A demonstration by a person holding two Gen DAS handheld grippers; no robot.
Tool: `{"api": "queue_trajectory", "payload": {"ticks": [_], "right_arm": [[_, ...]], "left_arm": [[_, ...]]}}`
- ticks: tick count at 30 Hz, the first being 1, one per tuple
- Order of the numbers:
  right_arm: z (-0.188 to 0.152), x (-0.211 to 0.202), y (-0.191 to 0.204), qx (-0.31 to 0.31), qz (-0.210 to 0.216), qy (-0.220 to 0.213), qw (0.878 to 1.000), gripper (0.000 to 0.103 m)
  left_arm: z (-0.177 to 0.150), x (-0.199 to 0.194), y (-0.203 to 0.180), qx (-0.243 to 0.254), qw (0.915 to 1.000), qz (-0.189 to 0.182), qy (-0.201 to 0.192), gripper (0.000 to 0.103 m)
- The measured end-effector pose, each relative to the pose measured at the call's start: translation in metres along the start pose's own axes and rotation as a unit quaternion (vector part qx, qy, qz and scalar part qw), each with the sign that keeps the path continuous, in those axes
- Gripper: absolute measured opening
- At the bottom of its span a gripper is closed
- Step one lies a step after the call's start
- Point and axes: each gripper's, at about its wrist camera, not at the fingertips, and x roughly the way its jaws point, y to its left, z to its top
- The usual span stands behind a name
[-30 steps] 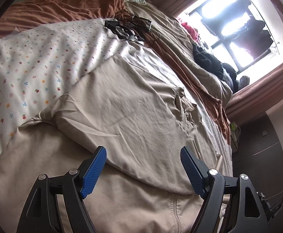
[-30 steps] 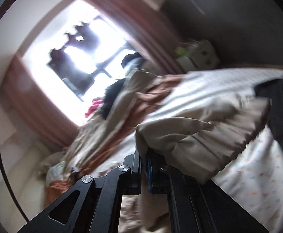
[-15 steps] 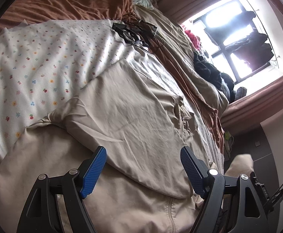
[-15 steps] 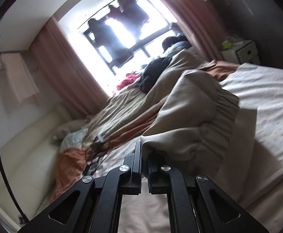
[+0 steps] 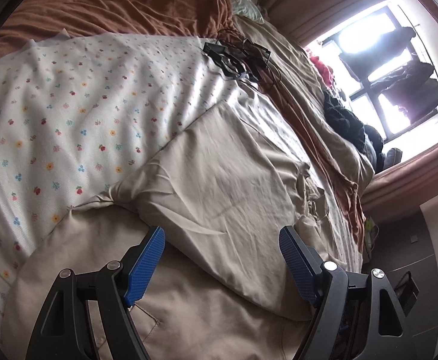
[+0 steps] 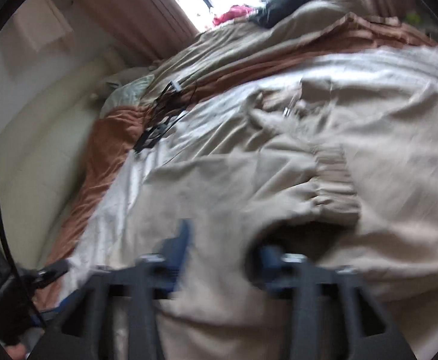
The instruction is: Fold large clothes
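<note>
— Status on my right gripper (image 6: 222, 249)?
— Was clamped on beige garment (image 5: 219, 180) half a second ago; jaws spread now, cuff dropped onto bed (image 5: 69, 105). Left gripper (image 5: 222, 258) stayed spread, hovering.

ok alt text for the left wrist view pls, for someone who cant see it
Left gripper hovers open, blue fingers spread, over a beige garment with one part folded over, lying on a floral sheet. Behind are a rust blanket, tangled black cables and a bright window.
</note>
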Motion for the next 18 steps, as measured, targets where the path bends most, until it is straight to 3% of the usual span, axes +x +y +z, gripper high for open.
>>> {"api": "queue_trajectory", "payload": {"ticks": [1,10,18], "right_arm": [[-0.004,-0.005,-0.003,0.012,0.006,-0.002,1.000,0.066],[-0.020,-0.061,-0.059,0.122,-0.021,-0.015,0.992,0.066],[-0.039,-0.112,-0.145,0.256,-0.069,-0.061,0.962,0.066]], "left_arm": [[0.000,0.001,-0.001,0.003,1.0000,0.002,0.000,0.080],[-0.018,0.013,-0.036,0.066,0.9977,-0.005,0.015,0.080],[-0.052,0.037,-0.094,0.167,0.9845,-0.023,0.049,0.080]]}}
